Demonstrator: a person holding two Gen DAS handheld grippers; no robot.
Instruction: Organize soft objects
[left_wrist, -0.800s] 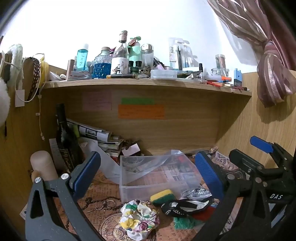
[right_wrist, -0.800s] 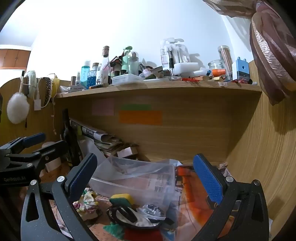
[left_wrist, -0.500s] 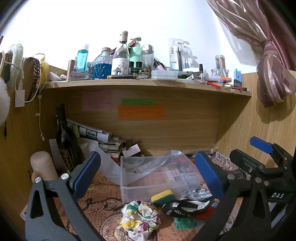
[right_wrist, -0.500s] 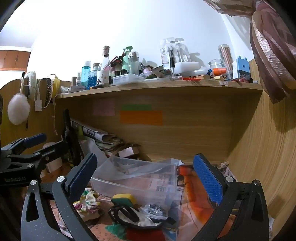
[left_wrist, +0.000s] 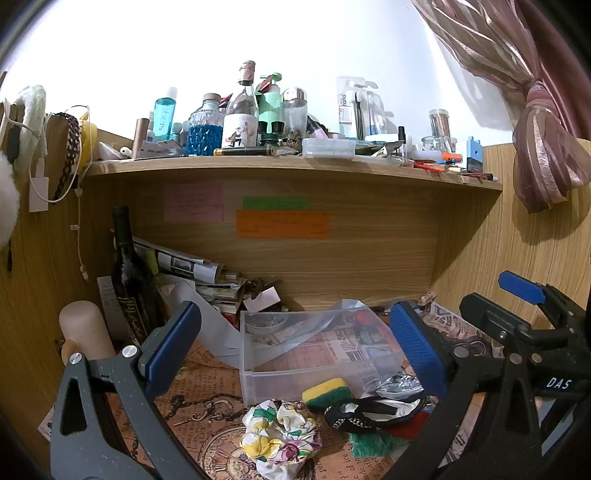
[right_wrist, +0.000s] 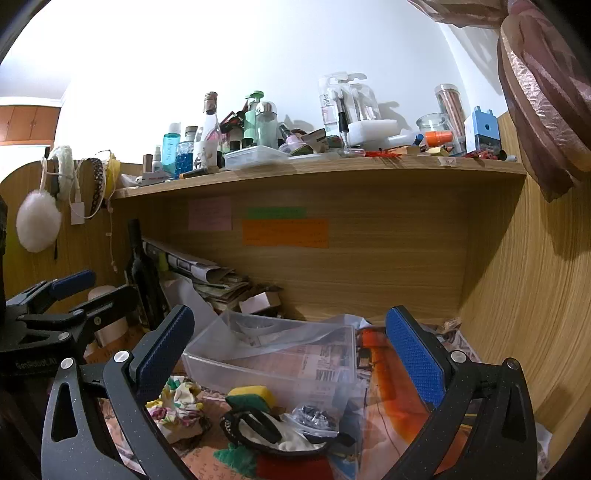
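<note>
A floral cloth scrunchie lies on the patterned desk mat in front of a clear plastic bin. Beside it lie a yellow-green sponge, a black-and-white fabric piece, green and red cloths and a crumpled clear bag. My left gripper is open and empty above the pile. My right gripper is open and empty, just to the right of the left one.
A dark wine bottle, rolled newspapers and a beige cylinder stand at the back left. A shelf crowded with bottles hangs overhead. Wooden side panels close both sides. A curtain hangs at the right.
Both grippers have drifted slightly back and up; the pile sits a little lower in view. Nothing was taken hold of.
</note>
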